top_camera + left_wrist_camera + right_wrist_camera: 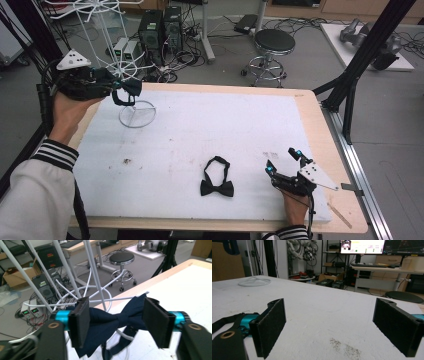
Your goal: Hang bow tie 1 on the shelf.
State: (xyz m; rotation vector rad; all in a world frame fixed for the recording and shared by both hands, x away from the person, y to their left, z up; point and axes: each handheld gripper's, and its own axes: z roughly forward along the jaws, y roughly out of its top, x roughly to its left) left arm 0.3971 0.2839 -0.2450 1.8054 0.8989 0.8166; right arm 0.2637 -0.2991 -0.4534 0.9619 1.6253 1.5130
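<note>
Our left tool (117,322) is let go, jaws apart around the navy bow tie (112,321) on the white rack (95,272).

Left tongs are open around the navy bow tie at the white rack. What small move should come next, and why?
Probably draw the left tongs straight back. Their jaws stand apart, the navy bow tie lies across the white rack wire, seemingly hung. The black bow tie waits on the table by the open right tongs.
</note>
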